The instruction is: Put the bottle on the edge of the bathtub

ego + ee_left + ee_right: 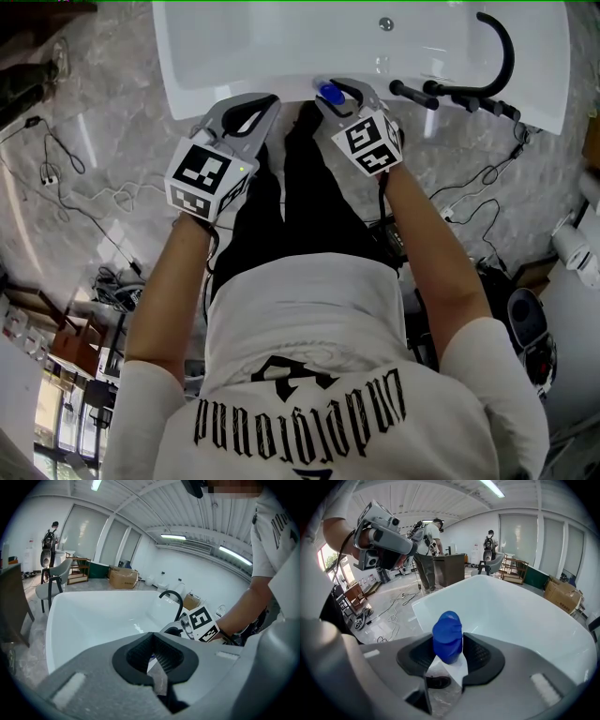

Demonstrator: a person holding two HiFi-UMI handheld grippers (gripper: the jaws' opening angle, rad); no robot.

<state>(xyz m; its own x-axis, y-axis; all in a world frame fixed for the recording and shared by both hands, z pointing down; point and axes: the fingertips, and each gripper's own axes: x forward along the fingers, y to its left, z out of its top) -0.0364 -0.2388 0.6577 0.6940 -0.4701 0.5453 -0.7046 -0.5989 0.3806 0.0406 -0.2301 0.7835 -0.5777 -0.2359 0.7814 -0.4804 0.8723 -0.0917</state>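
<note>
Blue plastic caps the bottle (447, 641), and the right gripper (341, 89) has its jaws clamped on it just under that cap, so the bottle hangs upright and can go down base first. It is at the near rim of the bathtub (262, 42), about midway along that side. I cannot tell whether its base already rests on the rim: the jaws cover it from above, and the right gripper view shows only floor and a shoe (438, 682) below. Holding it high seems meant to leave the base free for a narrow ledge.

The left gripper (270, 101) hovers just beside it at the same near rim, jaws together with nothing in them. It looks parked rather than taking part.

Toward the right end of the bathtub's near rim stands a black tap (511, 56), with its handles (450, 97) lying along the ledge. That stretch is taken, so the free ledge is where the bottle is now. The rim looks smooth, so a bottle let go off-centre could, I judge, slip into the bathtub or onto the floor.

Outside the bathtub, cables (89, 192) trail over the marble floor (112, 103), well apart from the bottle. Beyond the bathtub's far side are a chair (51, 585) and cardboard boxes (123, 578).
</note>
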